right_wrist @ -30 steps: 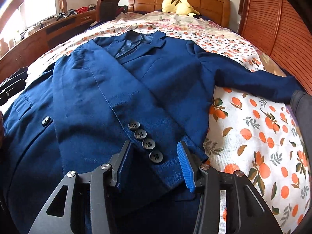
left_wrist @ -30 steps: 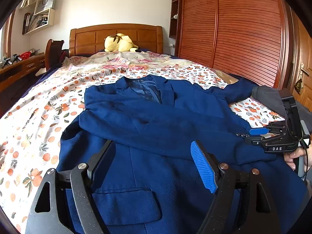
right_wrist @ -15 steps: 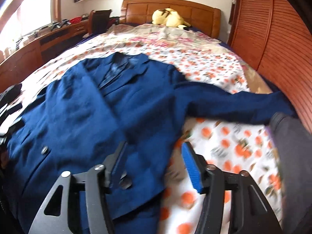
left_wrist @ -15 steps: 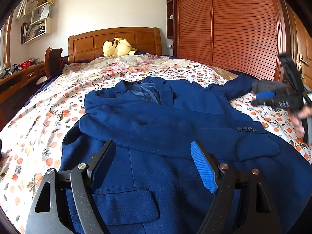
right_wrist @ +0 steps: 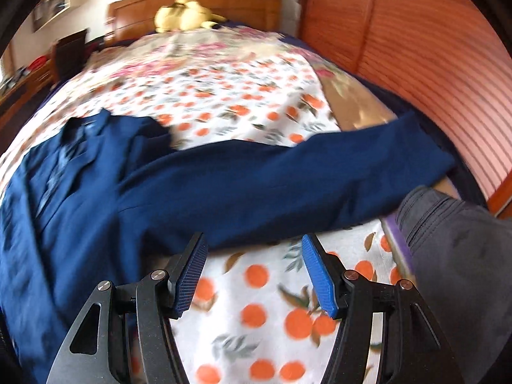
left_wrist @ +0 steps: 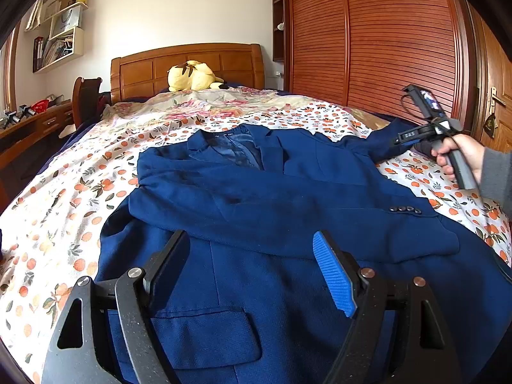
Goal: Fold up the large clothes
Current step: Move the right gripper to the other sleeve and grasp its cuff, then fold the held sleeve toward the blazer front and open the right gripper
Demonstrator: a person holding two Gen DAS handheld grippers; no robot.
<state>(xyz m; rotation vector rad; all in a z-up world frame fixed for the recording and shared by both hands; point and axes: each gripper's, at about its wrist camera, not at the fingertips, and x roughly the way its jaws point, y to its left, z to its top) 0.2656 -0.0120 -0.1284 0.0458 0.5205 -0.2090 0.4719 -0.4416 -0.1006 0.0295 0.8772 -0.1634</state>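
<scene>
A dark blue suit jacket lies front up on the bed, its near sleeve folded across the chest with the buttoned cuff at the right. My left gripper is open and empty, hovering over the jacket's lower front. The jacket's other sleeve stretches out to the right over the bedsheet. My right gripper is open and empty, just short of that sleeve's near edge; it also shows in the left wrist view, held up at the right.
The bed has an orange-print sheet and a wooden headboard with a yellow plush toy. A slatted wooden wardrobe runs along the right. A dark grey garment lies at the bed's right edge.
My right gripper has left the folded sleeve's buttoned cuff and swung right and away toward the outstretched sleeve. My left gripper has risen slightly and stayed open.
</scene>
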